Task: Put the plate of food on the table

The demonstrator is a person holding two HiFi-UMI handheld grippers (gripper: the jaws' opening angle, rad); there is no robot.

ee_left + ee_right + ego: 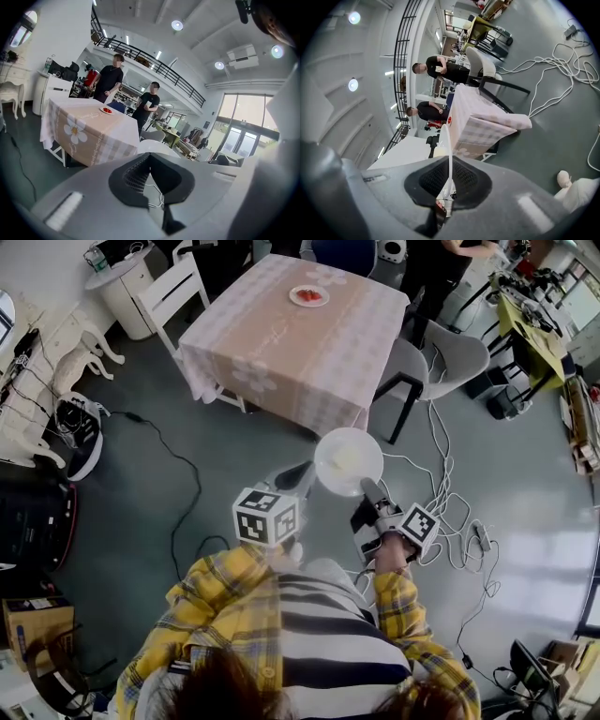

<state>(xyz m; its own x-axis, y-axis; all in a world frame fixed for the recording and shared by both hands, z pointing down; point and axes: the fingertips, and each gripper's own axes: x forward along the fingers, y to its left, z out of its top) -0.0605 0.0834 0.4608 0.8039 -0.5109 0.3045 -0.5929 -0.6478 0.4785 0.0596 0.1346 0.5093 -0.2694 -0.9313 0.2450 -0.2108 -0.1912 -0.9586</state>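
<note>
White plate [330,468] of pale food [350,457] hangs mid-frame over the floor, its rim clamped in the right gripper [367,490]. The left gripper [302,472] beside it is closed and empty. This looks like the carrying step. Next, reach the table [281,352] at the top of the frame and lower the plate level.

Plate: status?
Right tool shut on plate rim, plate airborne. Left tool shut, empty, alongside. Table ahead, not reached; second plate on far side.

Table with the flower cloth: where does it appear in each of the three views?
Head view: table at top centre.
Left gripper view: table left of centre.
Right gripper view: table at centre, turned sideways.
Shared landmark: the plate of red food on its top.
</note>
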